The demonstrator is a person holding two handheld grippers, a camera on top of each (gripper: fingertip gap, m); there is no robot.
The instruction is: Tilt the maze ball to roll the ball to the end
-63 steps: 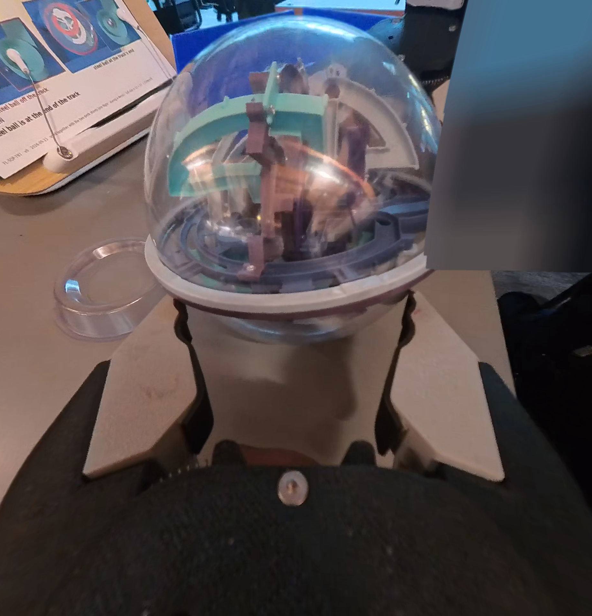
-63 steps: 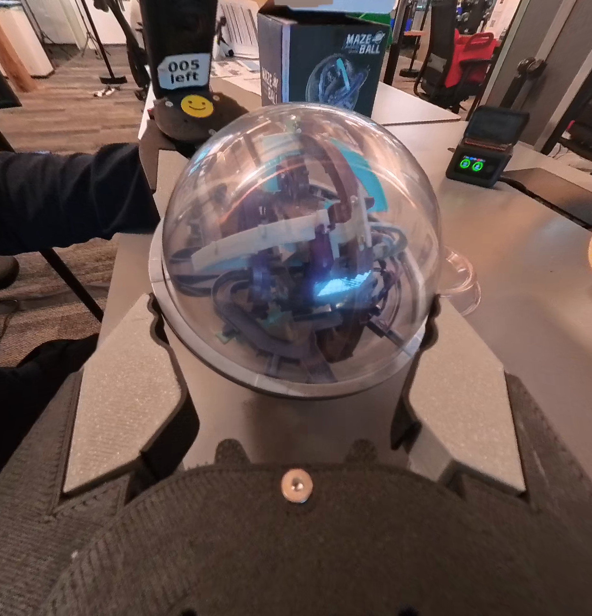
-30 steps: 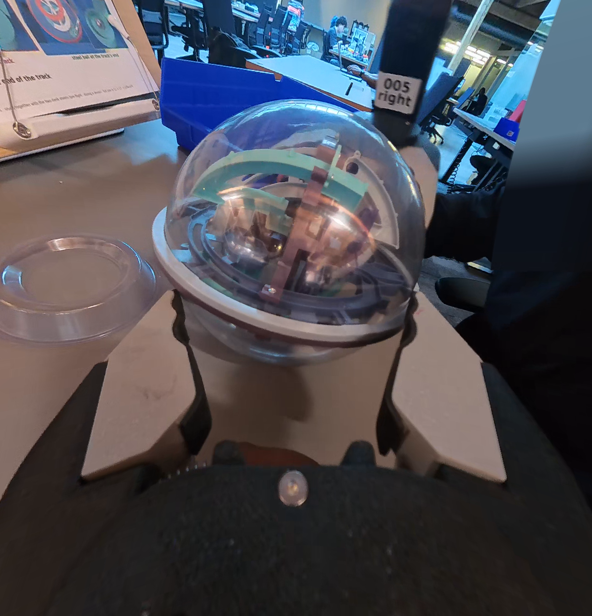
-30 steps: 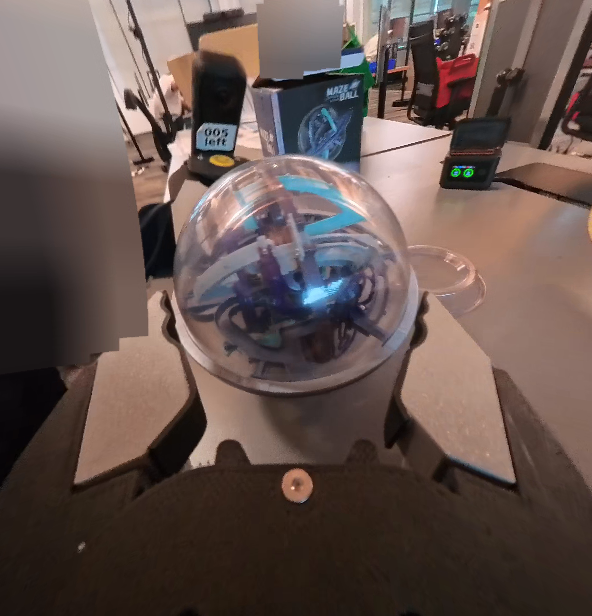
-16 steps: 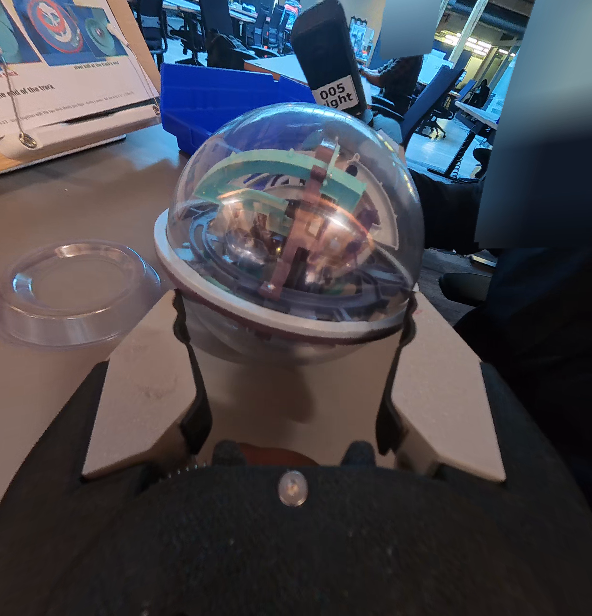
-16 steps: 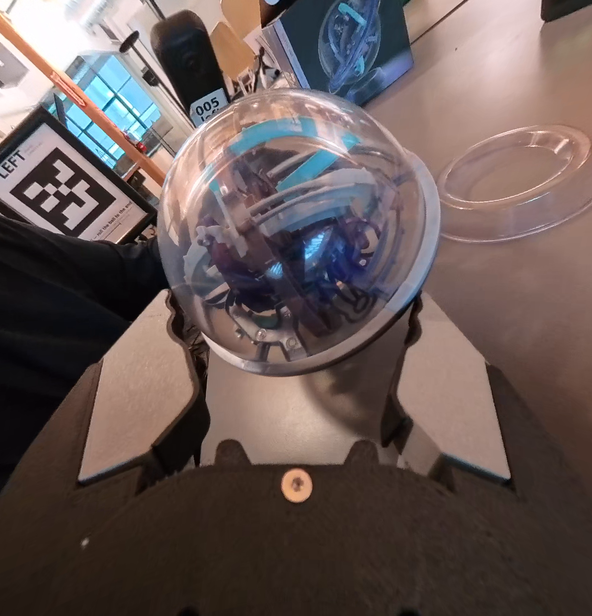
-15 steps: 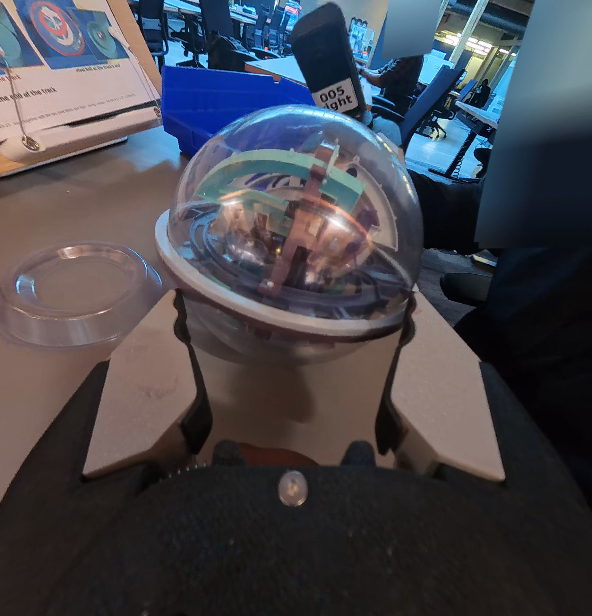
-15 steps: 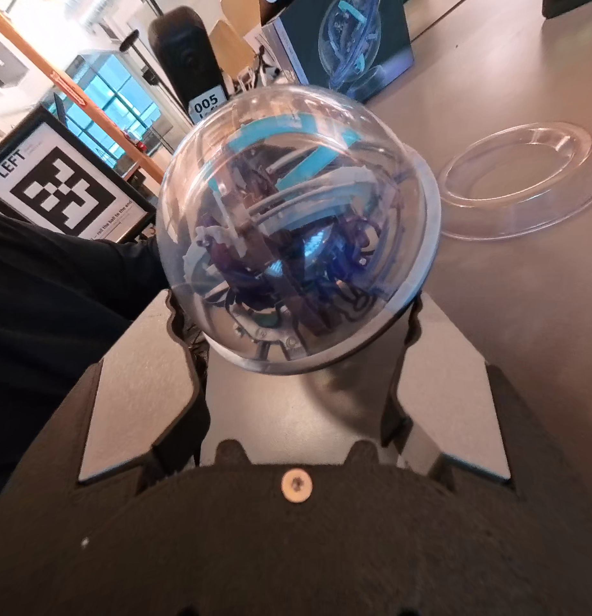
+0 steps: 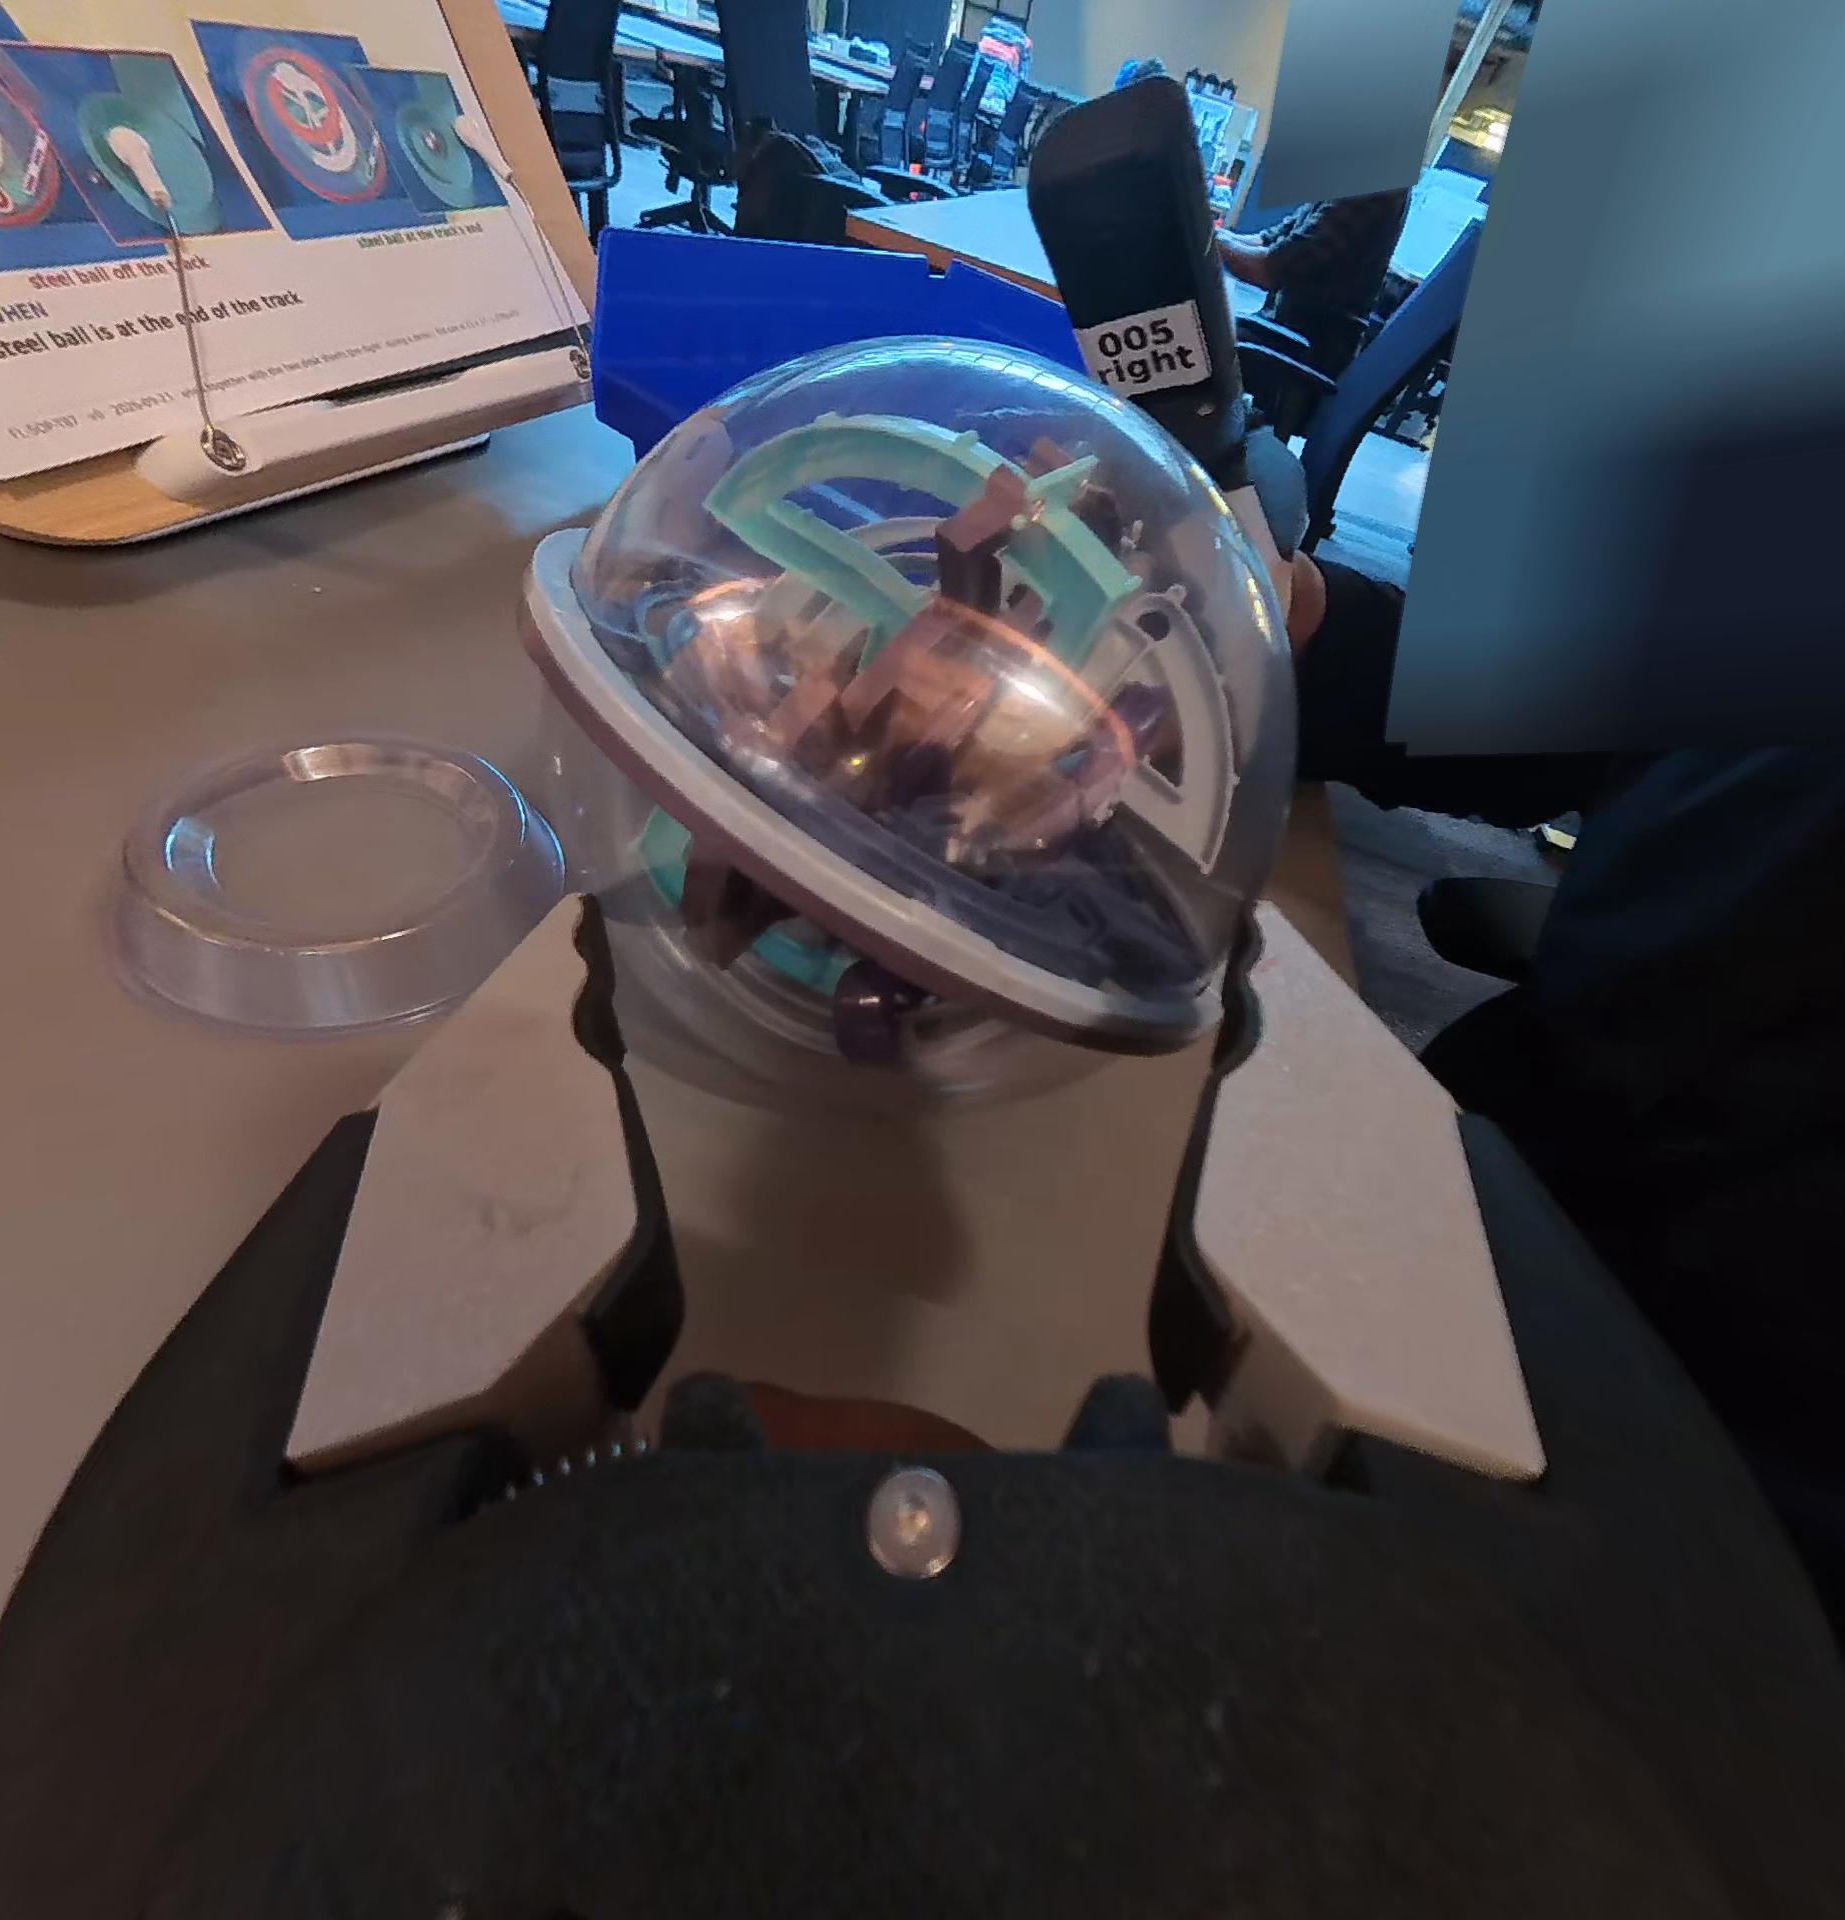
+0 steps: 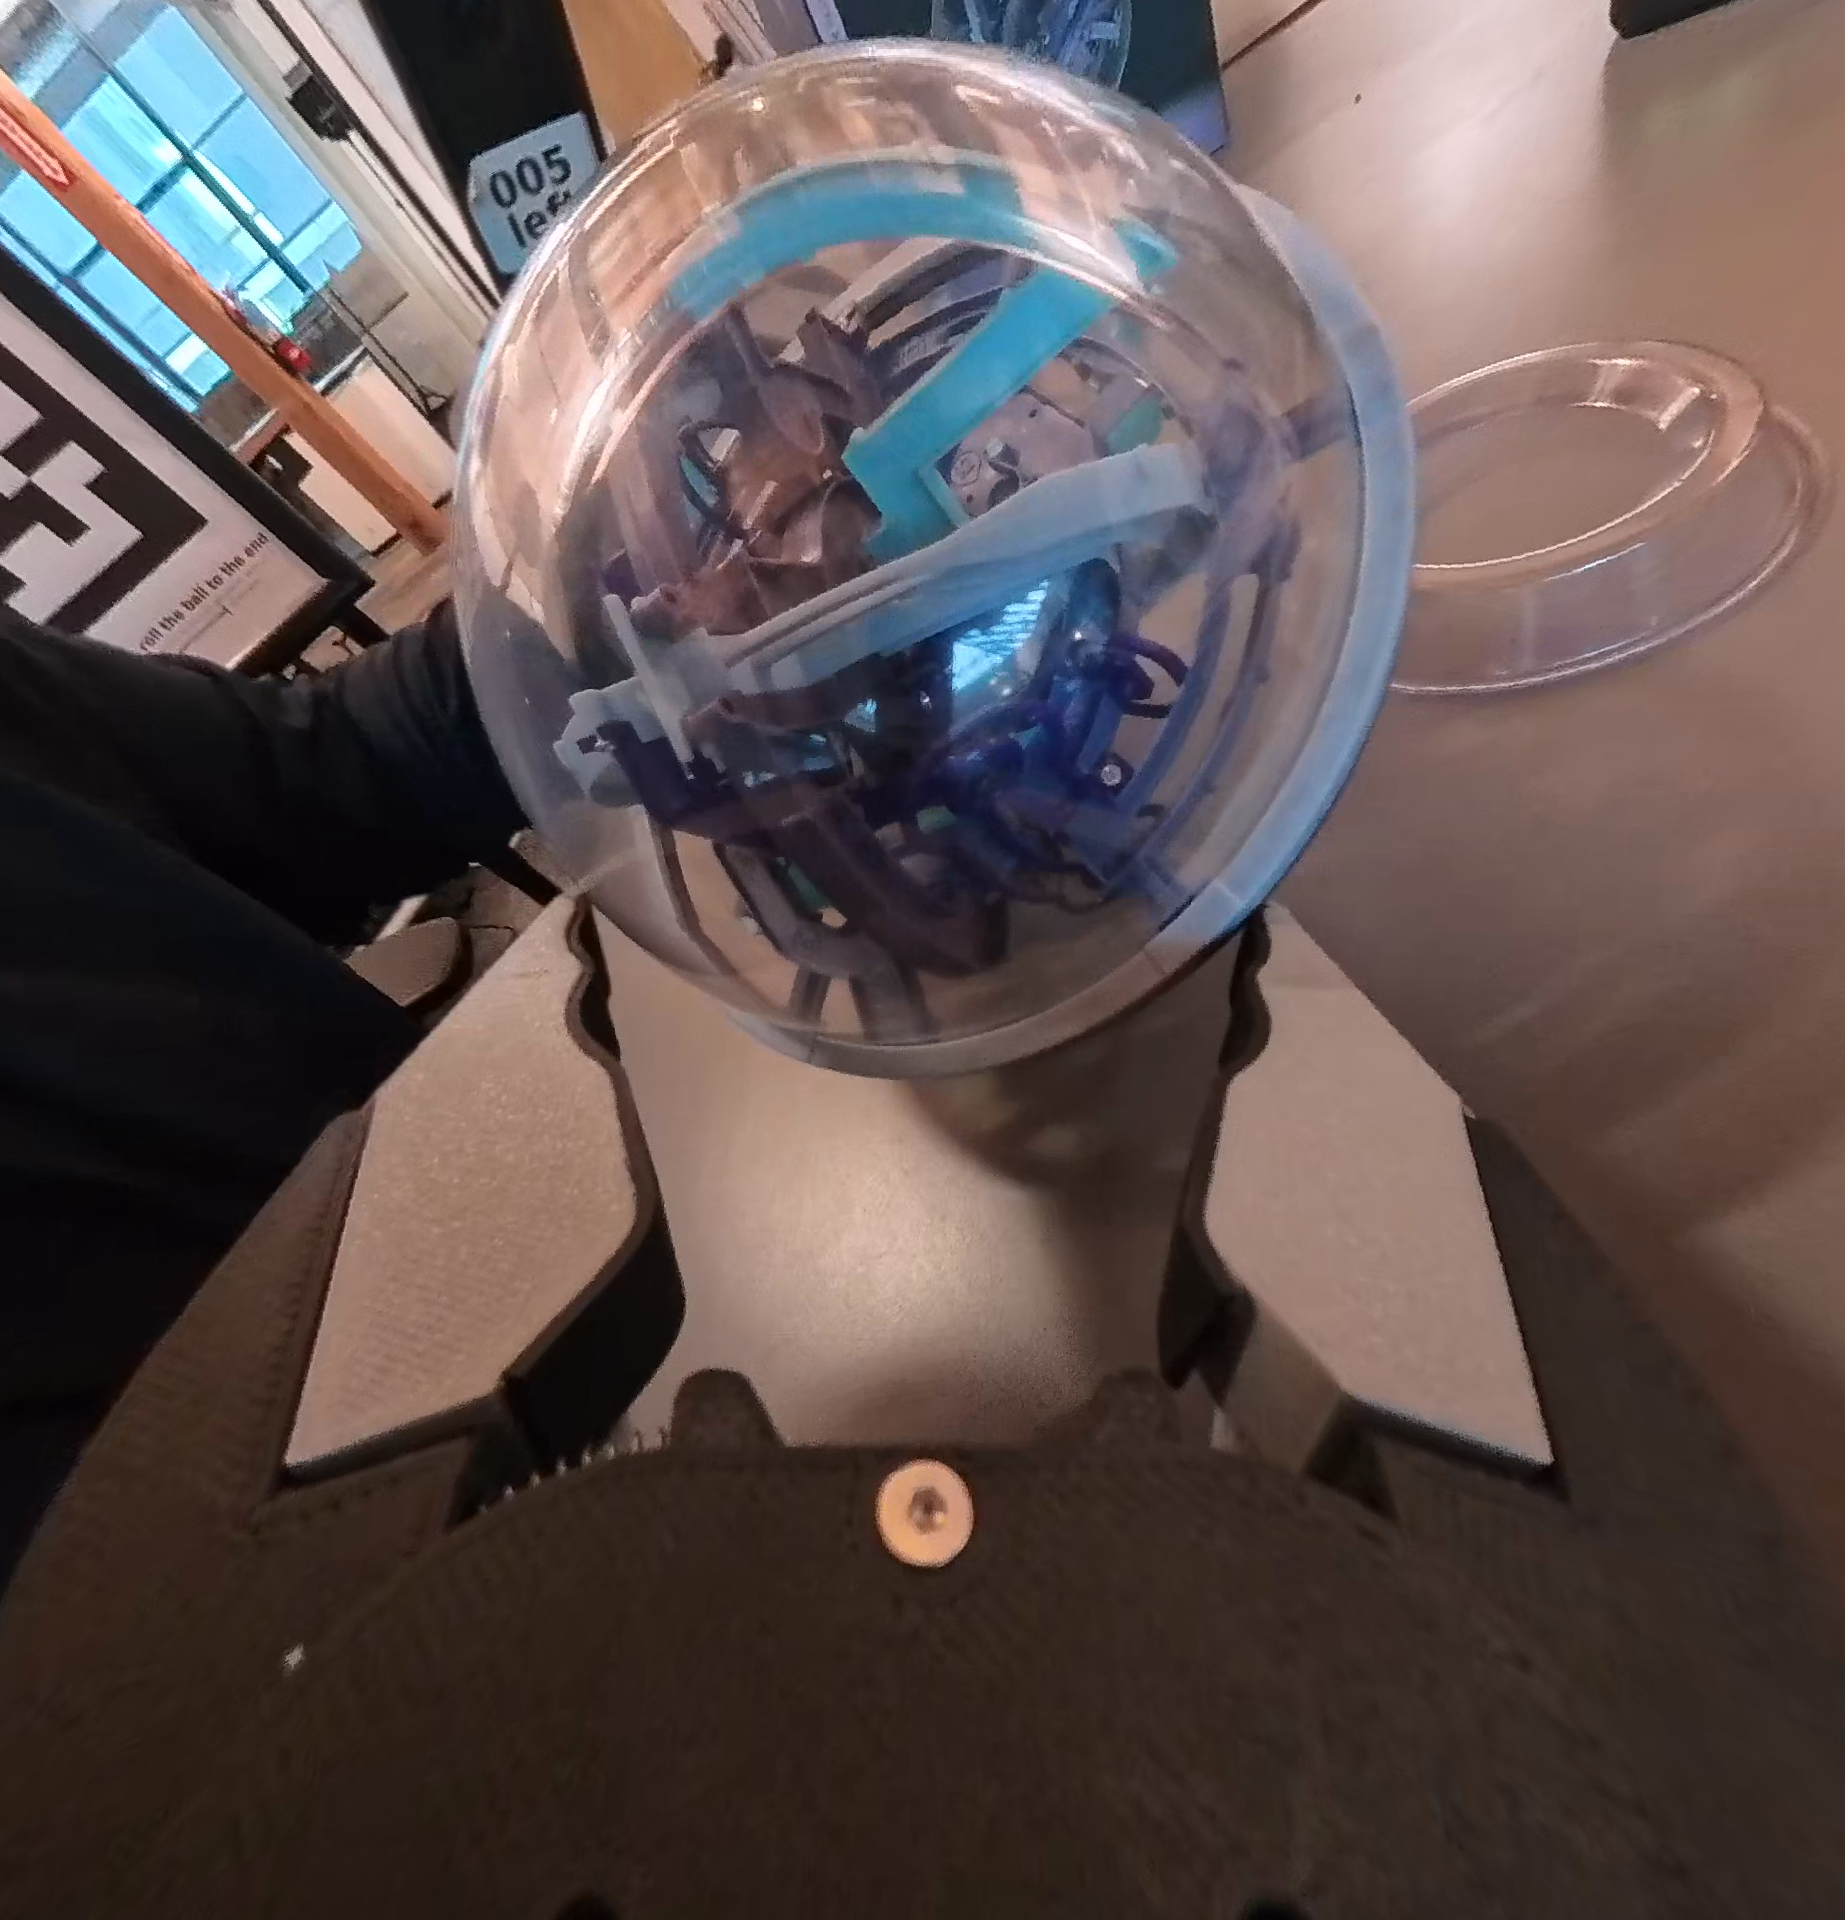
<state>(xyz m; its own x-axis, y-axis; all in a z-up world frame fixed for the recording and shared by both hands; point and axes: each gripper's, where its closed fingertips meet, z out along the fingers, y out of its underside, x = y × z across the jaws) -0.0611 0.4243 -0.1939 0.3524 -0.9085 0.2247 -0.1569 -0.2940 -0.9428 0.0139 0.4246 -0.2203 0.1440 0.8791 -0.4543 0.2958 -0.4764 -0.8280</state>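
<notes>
Showing only leftward: blue bin [image 9: 793, 301].

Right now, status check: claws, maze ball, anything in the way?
Left claw and right claw both shut on maze ball, held off the table, seam tilted. Steel ball not spotted. Clear stand sits empty beside it, not blocking.

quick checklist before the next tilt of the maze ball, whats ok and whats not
1. Left gripper clamped on maze ball: ok.
2. Right gripper clamped on it from the opposite side: ok.
3. Seam ring tilted, not level: ok.
4. Steel ball's spot on the track: cannot tell, blur and glare.
5. Clear stand on the table, apart from the maze ball: ok.
6. Blue bin behind, not touching: ok.
</notes>
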